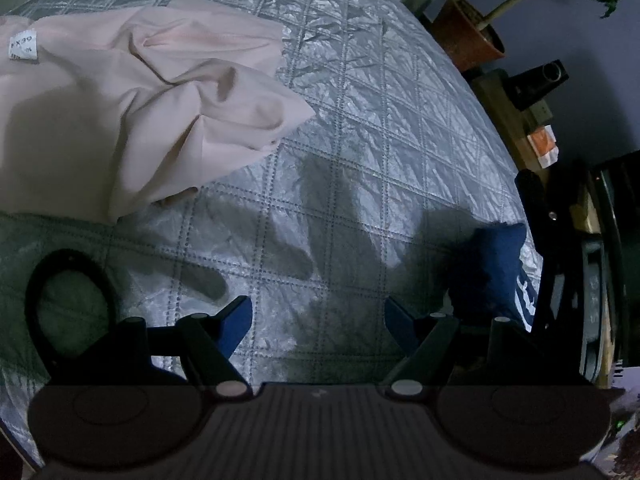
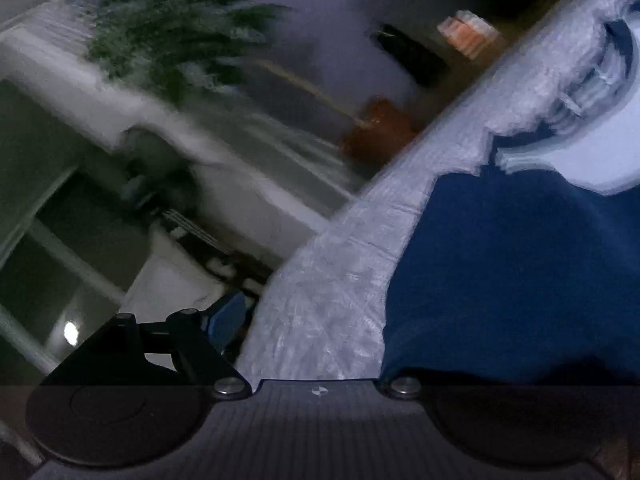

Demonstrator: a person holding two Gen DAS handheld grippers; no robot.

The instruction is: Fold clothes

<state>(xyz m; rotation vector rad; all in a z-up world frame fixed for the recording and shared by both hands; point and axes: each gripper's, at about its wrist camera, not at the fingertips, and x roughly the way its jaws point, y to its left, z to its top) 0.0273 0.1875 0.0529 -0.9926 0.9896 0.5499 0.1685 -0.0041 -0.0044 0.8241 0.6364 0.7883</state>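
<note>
Folding barely begun: the pink garment (image 1: 132, 92) lies crumpled on the quilted bed (image 1: 360, 128), left claw (image 1: 318, 322) released and empty; right claw (image 2: 316, 320) spread beside the navy garment (image 2: 520, 272), its grip indeterminable.

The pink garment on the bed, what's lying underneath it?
The pink garment lies crumpled on the grey quilted bedspread, which shows all around its right and lower edges. Whether anything else sits beneath its folds cannot be seen; the cloth covers that area.
</note>
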